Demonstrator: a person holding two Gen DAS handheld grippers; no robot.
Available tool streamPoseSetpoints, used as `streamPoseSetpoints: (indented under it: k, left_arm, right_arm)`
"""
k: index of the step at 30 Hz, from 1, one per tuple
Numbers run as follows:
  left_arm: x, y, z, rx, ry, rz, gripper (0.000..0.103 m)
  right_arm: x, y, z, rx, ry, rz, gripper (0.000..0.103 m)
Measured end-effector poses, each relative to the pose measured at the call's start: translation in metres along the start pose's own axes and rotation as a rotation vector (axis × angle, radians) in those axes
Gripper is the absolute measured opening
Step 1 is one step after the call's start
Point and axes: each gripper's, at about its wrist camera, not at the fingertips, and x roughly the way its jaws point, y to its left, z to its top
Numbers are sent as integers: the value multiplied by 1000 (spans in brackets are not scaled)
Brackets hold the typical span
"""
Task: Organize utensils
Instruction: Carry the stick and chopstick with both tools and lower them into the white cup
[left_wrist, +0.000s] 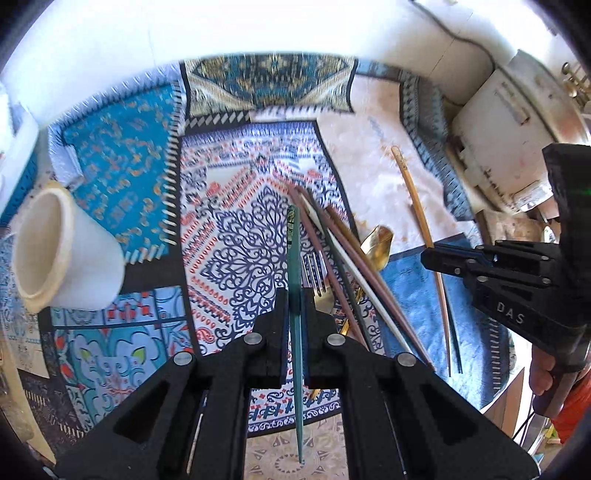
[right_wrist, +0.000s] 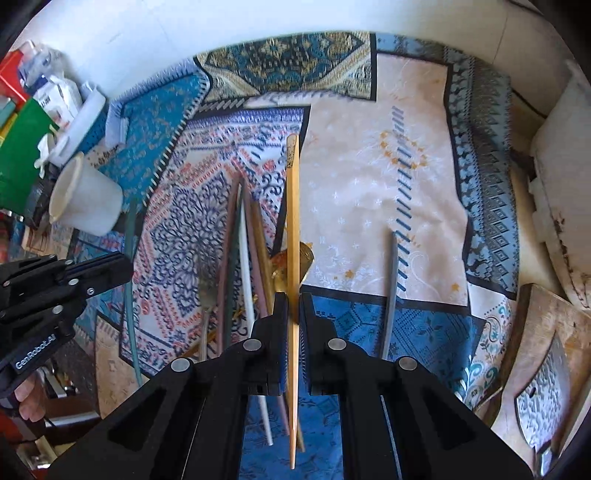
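**Both tongs loaded, chopsticks raised**

Teal chopstick (left_wrist: 295, 295) is pinched in closed left tongs (left_wrist: 294, 325); tan chopstick (right_wrist: 293, 258) is pinched in closed right tongs (right_wrist: 293, 332), above the utensil pile (left_wrist: 332, 251) on the patterned surface (left_wrist: 236, 240), white cup (left_wrist: 62, 247) left

- Two tools: the left tool (left_wrist: 295, 306) closed on one teal chopstick (left_wrist: 294, 251), the right tool (right_wrist: 293, 314) closed on one tan wooden chopstick (right_wrist: 293, 229).
- One grey chopstick (right_wrist: 391, 291) lying alone on the cloth, apart from the pile.
- About five more chopsticks in the loose pile (right_wrist: 240, 266): pink, dark green, white, mauve and brown; overlap makes the exact count uncertain.
- One silver fork (left_wrist: 314, 269).
- One gold spoon (left_wrist: 378, 242).
- One white cup (left_wrist: 62, 247), lying tipped on its side.
- One cleaver (right_wrist: 543, 410), on one wooden board (right_wrist: 550, 317) at the right edge.
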Motion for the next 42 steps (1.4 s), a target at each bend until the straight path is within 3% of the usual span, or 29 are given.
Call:
streamPoseSetpoints:
  k: [10, 26, 34, 42]
  left_arm:
    - [-71, 3, -12, -8, -171, 11, 4]
    - [-192, 58, -2, -77, -474, 42, 3]
    - [-236, 105, 0, -134, -570, 87, 3]
    - [-252, 147, -5, -183, -603, 120, 3]
  right_arm:
    - [-47, 39, 8, -34, -156, 7, 6]
    - [-101, 125, 51, -131, -409, 79, 6]
    - [-112, 171, 82, -159, -501, 121, 6]
    - [-107, 221, 115, -198, -561, 151, 6]
